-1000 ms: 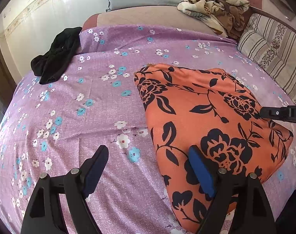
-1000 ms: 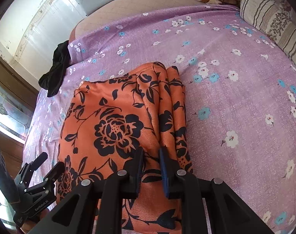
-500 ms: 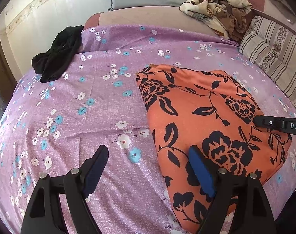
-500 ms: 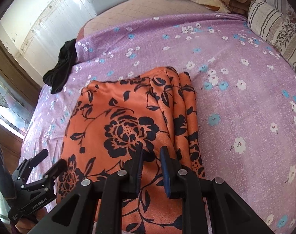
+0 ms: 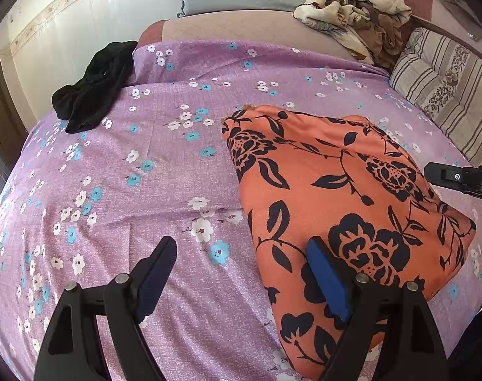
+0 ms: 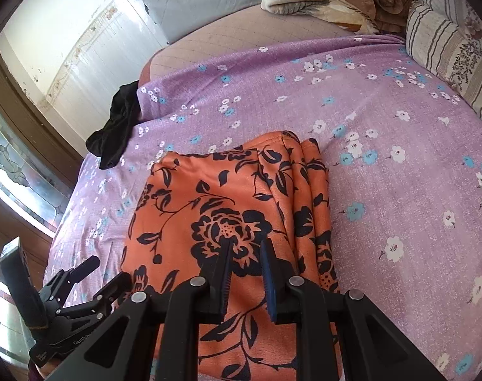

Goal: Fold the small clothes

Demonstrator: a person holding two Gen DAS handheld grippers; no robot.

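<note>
A folded orange garment printed with black flowers (image 5: 342, 190) lies flat on the purple bedsheet dotted with white and blue blossoms (image 5: 164, 171), toward the near right of the bed, its stacked folded edges showing along its right side in the right wrist view. The left gripper (image 5: 241, 273) hovers with its jaws wide, one blue pad above the garment's near left edge and the other above bare sheet, gripping nothing. The right gripper (image 6: 245, 270) hangs over the garment's near part with jaws narrow and nothing between them, while a crumpled black cloth (image 5: 95, 89) sits at the sheet's far left corner, well apart.

Folded orange floral garment (image 5: 336, 190) on bedsheet (image 5: 145, 190)
</note>
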